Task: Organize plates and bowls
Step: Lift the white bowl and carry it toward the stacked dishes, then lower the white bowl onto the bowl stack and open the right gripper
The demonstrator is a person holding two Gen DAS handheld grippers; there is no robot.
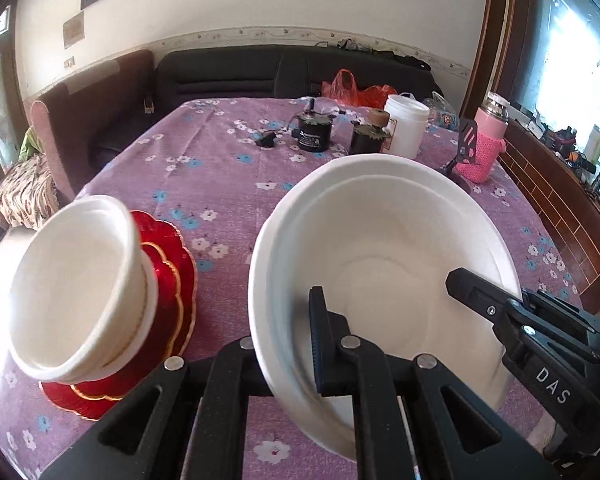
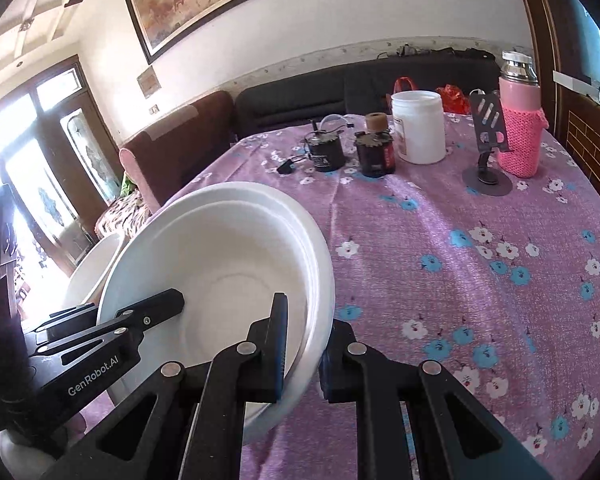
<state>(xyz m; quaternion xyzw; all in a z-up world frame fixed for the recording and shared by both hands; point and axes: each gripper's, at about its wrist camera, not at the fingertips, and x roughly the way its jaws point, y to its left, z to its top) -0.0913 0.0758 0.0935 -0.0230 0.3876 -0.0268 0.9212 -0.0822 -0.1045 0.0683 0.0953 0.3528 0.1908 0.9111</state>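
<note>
Left wrist view, nearest: left tool (image 1: 288,356) clamped on the near-left rim of the white bowl stack (image 1: 380,240), one finger inside, one outside.
Right wrist view, nearest: right tool (image 2: 304,356) pinching the opposite rim the same way; bowls tilted, held clear of the surface (image 2: 460,260).
Risk, grip: thin rims and nested bowls; uneven pull between hands could likely slip a rim or separate the stack.
Middle distance: second bowl stack (image 1: 80,284) sits on red plates (image 1: 172,280); a careless swing could knock it.
Far: jars (image 1: 406,130) and pink flask (image 1: 490,140) stand well apart, little threat.
</note>
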